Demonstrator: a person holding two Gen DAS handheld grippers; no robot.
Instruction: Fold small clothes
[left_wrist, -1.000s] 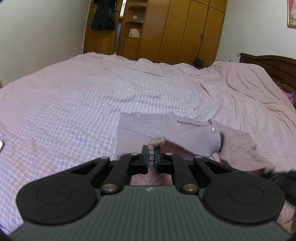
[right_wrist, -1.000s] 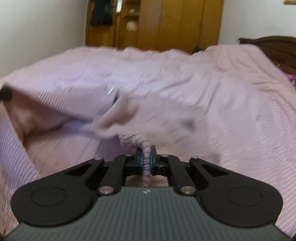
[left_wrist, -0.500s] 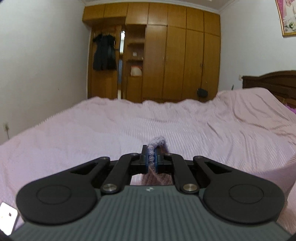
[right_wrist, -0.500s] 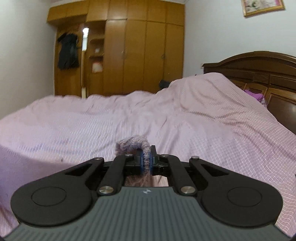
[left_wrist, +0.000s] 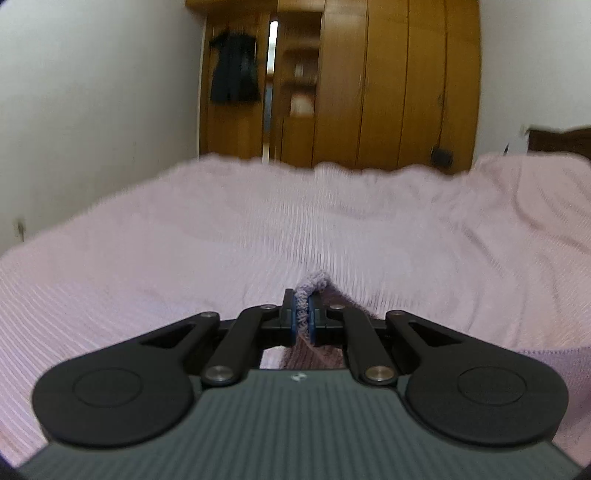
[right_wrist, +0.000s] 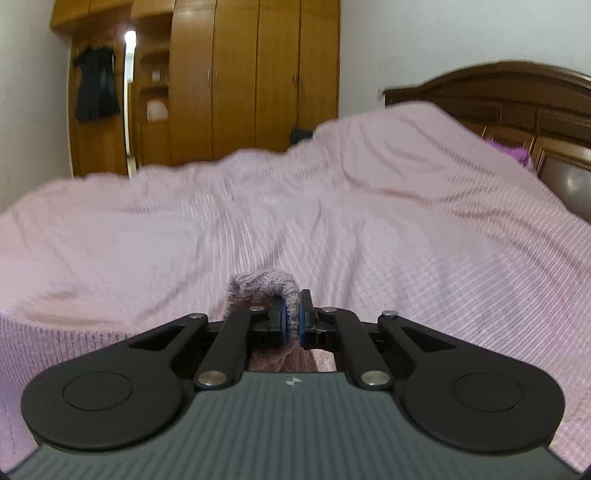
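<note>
The knit garment (left_wrist: 308, 291) is held off the bed at two points. In the left wrist view, a rolled mauve edge stands up between the pads of your left claw (left_wrist: 303, 317), which is pressed together on it. More of the same cloth hangs below and trails to the right edge of that view. In the right wrist view, your right claw (right_wrist: 293, 325) is likewise pinching a bunched fold of the garment (right_wrist: 264, 286), and the knit spreads away to the left edge of that view.

The relation that governs the next move: the cloth runs from each claw toward the other, so its long axis spans sideways between your two hands. Most of the body hangs below the claws and is hidden by their housings. Neither hand is nearer; each holds one end.

Both cameras look forward over the pink bedspread (left_wrist: 221, 236), which lies beyond and below the claws. Both views are motion-blurred. Whether the hanging part touches the bed cannot be told.

Judgement: the garment is raised for laying out or folding over. Keep both pinches level to hold the upper edge straight.

Behind the bed stand a wooden wardrobe (right_wrist: 258, 81) and a dark headboard (right_wrist: 517, 92).
</note>
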